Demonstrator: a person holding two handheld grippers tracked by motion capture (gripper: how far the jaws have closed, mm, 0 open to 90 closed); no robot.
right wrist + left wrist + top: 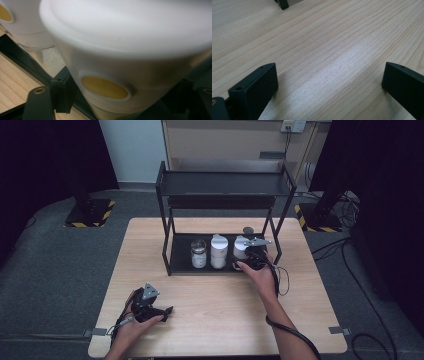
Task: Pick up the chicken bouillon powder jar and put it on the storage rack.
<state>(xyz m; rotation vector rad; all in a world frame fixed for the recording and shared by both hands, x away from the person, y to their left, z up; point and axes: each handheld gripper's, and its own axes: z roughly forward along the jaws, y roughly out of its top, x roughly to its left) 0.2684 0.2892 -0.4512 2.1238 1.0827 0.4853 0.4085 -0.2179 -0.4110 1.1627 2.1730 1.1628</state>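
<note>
So there's a black two-tier rack (222,185) at the back of the wooden counter (220,305). Its bottom shelf holds a clear jar (198,254) and two white canisters in a row. The right gripper (252,254) is up against the right canister (240,247). The left gripper (150,306) sits low near the counter's front-left.

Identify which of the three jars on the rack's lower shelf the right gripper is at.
The rightmost white jar: the right gripper has its jaws on either side of it. The middle white jar and the clear jar at left stand untouched.
</note>
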